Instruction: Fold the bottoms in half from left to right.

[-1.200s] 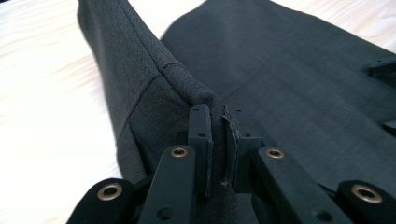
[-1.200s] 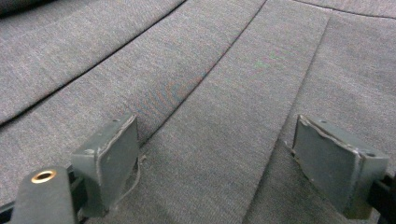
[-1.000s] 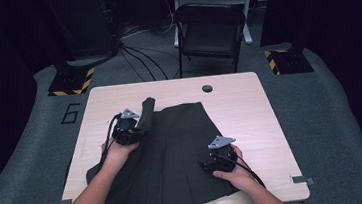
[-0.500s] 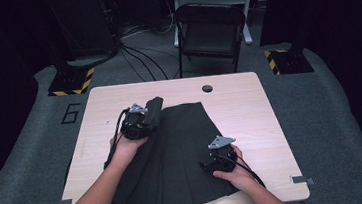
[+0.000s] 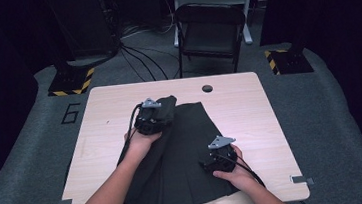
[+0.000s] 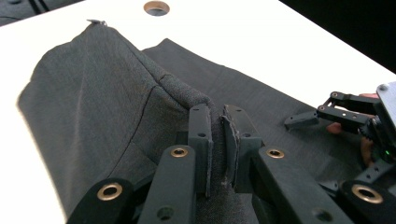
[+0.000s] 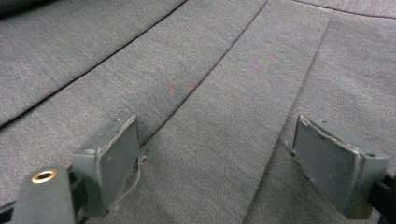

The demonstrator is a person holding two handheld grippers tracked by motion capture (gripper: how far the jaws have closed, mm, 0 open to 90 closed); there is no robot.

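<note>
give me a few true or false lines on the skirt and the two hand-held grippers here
1. The left hand-held gripper is shut on a fold of the dark grey pleated skirt. True.
2. The right hand-held gripper pinches the skirt too. False: its jaws stand open over the pleats.
3. The skirt lies on a wooden table. True.
4. The folding chair stands on the table. False: it stands on the floor beyond it.
5. The table has a round hole near its far edge. True.

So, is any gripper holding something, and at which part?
The left gripper pinches the dark skirt at a raised fold near its top edge. The right gripper is open above the cloth.
</note>
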